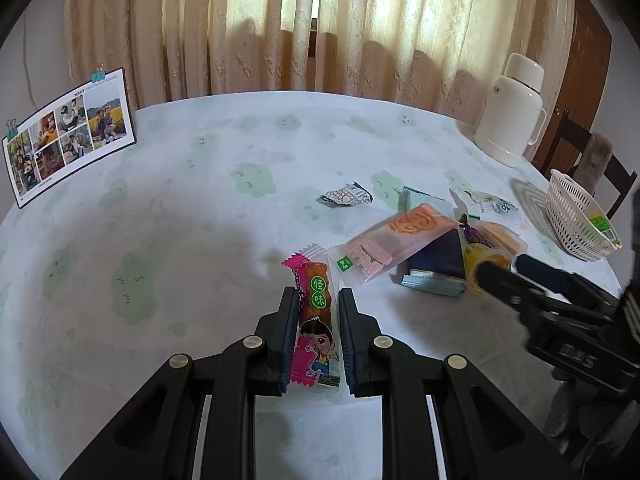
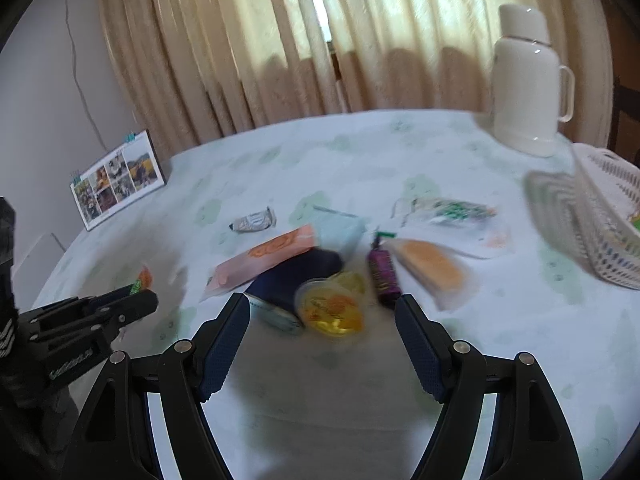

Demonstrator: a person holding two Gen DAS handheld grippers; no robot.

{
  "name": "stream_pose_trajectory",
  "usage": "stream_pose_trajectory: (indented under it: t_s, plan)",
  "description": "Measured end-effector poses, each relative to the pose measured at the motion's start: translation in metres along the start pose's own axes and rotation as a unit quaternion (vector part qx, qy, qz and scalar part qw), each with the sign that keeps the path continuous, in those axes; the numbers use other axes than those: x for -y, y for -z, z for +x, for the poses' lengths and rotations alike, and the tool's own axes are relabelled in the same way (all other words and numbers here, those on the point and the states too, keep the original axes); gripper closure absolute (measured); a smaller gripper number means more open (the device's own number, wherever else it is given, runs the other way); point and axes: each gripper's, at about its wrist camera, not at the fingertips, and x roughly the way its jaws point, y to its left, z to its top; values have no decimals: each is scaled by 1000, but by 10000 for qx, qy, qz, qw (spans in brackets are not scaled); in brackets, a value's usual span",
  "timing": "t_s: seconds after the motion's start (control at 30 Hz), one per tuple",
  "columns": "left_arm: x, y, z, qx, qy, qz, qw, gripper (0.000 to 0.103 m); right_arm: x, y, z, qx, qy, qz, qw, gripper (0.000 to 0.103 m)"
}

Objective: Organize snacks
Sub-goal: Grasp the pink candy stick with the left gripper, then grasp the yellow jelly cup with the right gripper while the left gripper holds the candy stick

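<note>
Clamping left tool [image 1: 318, 312] on pink foil-wrapped snack bar [image 1: 317, 320], raised above tabletop [image 1: 200, 200]: light, crinkly, likely slippery, best pinched mid-length. Right tool [image 2: 322, 344] spread apart before yellow plastic jelly cup [image 2: 330, 306].

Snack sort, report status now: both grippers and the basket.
Left gripper shut on pink snack bar. Right gripper open, above yellow jelly cup. White basket far right, snack pile between.
</note>
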Motion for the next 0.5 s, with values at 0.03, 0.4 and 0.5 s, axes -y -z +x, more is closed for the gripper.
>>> stream_pose_trajectory:
  t_s: [0.03,0.4,0.5]
  plan:
    - [0,0,-1,19,-7,1,10000,85,0,-1,4,-58,31,16,10000,27]
    - [-1,2,-7,94,32,-25,9999,85,0,-6,32,-484,179,138,9986,54]
    - [-1,2,-7,94,27,-21,10000,85,-1,-6,30,-433,211,130,9988,57]
